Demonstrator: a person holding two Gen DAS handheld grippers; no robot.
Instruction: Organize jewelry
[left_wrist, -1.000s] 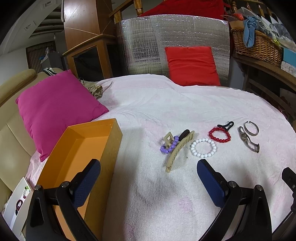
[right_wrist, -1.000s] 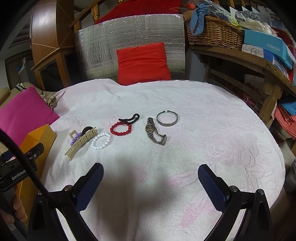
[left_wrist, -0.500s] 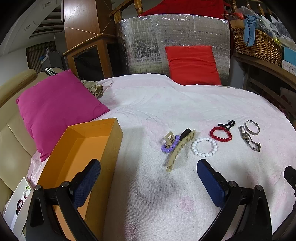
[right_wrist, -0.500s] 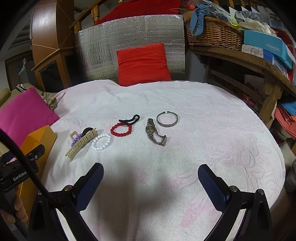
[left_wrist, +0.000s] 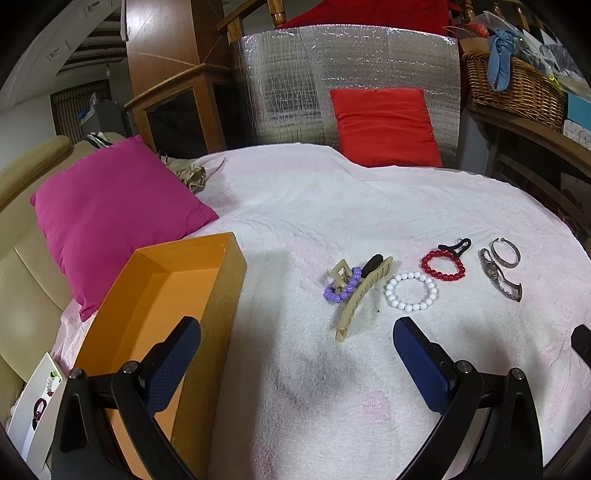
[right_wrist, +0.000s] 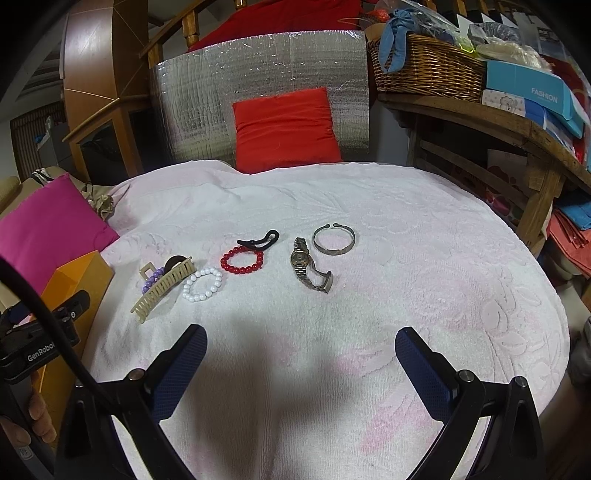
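Jewelry lies in a row on the white towel-covered table (right_wrist: 424, 295): a beige hair claw (left_wrist: 364, 295) (right_wrist: 162, 290) over a purple bead bracelet (left_wrist: 341, 288) (right_wrist: 153, 277), a white bead bracelet (left_wrist: 411, 291) (right_wrist: 203, 283), a red bead bracelet (left_wrist: 443, 266) (right_wrist: 242, 260), a black clip (left_wrist: 455, 246) (right_wrist: 258, 240), a metal watch (left_wrist: 498, 275) (right_wrist: 308, 267) and a silver bangle (left_wrist: 506, 253) (right_wrist: 334, 239). An open orange box (left_wrist: 162, 295) (right_wrist: 74, 277) stands at the left. My left gripper (left_wrist: 297, 339) is open, near the box. My right gripper (right_wrist: 301, 349) is open, short of the watch.
A pink cushion (left_wrist: 110, 210) lies behind the box, a red cushion (right_wrist: 286, 127) leans on a silver foil panel at the back. A wooden shelf with a wicker basket (right_wrist: 424, 68) and boxes stands at the right. A hand (right_wrist: 33, 417) holds the left gripper.
Both views have crept slightly; the jewelry sits a touch lower and nearer in the right wrist view. Nothing was taken hold of or moved on the table.
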